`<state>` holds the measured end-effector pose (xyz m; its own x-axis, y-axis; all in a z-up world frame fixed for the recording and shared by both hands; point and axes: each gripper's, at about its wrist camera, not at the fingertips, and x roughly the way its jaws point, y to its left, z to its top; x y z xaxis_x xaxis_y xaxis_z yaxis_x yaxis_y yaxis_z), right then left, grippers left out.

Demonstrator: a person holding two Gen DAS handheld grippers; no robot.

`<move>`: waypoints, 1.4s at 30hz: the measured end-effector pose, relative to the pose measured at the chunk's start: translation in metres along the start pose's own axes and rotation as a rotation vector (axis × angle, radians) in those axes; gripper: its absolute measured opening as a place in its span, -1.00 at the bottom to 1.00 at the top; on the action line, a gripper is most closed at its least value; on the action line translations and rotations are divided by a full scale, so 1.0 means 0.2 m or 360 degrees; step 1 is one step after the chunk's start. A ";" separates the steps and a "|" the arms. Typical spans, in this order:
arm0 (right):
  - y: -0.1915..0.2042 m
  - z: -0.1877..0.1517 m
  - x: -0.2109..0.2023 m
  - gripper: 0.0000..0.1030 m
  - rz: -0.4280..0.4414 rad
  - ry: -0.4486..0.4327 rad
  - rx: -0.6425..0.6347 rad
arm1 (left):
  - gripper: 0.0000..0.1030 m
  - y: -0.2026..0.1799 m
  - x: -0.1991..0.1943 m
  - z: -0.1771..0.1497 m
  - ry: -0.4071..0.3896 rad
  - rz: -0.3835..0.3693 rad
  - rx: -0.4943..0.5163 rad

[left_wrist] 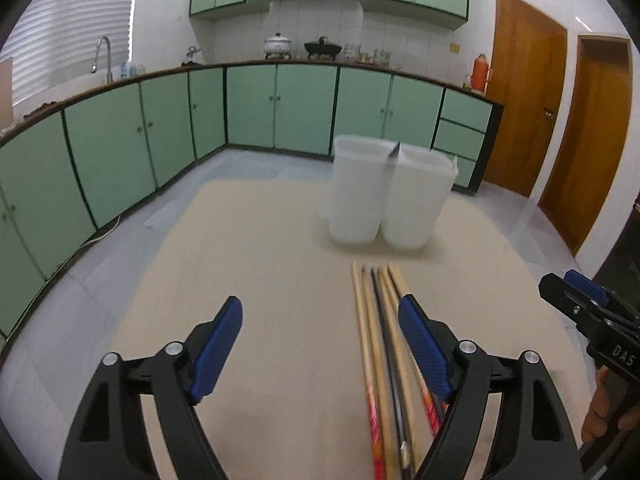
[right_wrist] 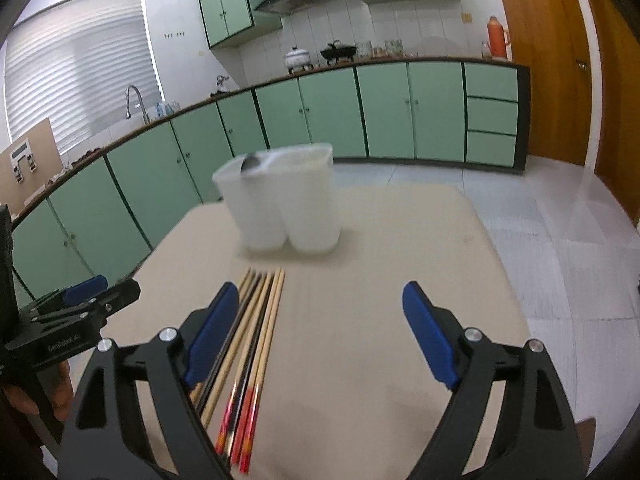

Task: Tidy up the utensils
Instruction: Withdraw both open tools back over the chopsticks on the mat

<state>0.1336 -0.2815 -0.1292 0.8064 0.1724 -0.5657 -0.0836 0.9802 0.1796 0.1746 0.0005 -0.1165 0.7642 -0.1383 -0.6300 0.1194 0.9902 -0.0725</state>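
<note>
Several chopsticks (left_wrist: 380, 344) lie side by side on a beige table (left_wrist: 260, 280), most of them pale wood with red ends and one dark. Behind them stand two white translucent containers (left_wrist: 384, 196), touching each other, with a dark utensil tip (left_wrist: 394, 151) poking out at their rims. My left gripper (left_wrist: 320, 338) is open and holds nothing; its right finger hangs over the chopsticks. My right gripper (right_wrist: 316, 330) is open too, its left finger over the chopsticks (right_wrist: 256, 332), with the containers (right_wrist: 284, 200) beyond. Each gripper shows at the edge of the other's view.
Green kitchen cabinets (left_wrist: 280, 108) run along the back and left under a counter with pots and a faucet. Wooden doors (left_wrist: 528, 108) stand at the right. The table (right_wrist: 380, 264) ends over a pale tiled floor (right_wrist: 560, 248). A hand (left_wrist: 600, 412) holds the right gripper's handle.
</note>
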 end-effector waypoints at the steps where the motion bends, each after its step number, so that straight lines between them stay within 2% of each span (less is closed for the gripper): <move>1: 0.01 -0.03 -0.01 0.57 -0.0001 0.0017 -0.0006 | 0.53 0.00 -0.01 -0.04 0.0017 0.0006 0.0001; 10: 0.10 -0.29 -0.10 0.56 0.0026 0.0191 -0.0128 | 0.56 0.02 -0.06 -0.26 0.0210 0.0024 0.0083; 19: 0.18 -0.45 -0.11 0.23 0.0050 0.0384 -0.0231 | 0.57 0.00 -0.05 -0.39 0.0378 0.0013 0.0114; 22: 0.20 -0.48 -0.11 0.16 0.0056 0.0406 -0.0265 | 0.57 0.00 -0.05 -0.42 0.0415 0.0005 0.0120; 30: 0.23 -0.53 -0.07 0.09 0.0042 0.0474 -0.0271 | 0.57 -0.01 -0.04 -0.46 0.0451 -0.0019 0.0127; 37: 0.23 -0.52 -0.04 -0.02 -0.0011 0.0456 -0.0303 | 0.57 -0.02 -0.02 -0.47 0.0457 -0.0020 0.0138; 42: 0.16 -0.50 -0.04 -0.02 -0.0055 0.0450 -0.0242 | 0.57 -0.01 -0.04 -0.46 0.0456 -0.0033 0.0130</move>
<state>0.0652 -0.2409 -0.1997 0.6175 0.1385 -0.7743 -0.1629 0.9856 0.0463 0.1099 0.0004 -0.1833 0.5523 -0.1355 -0.8226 0.1927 0.9807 -0.0322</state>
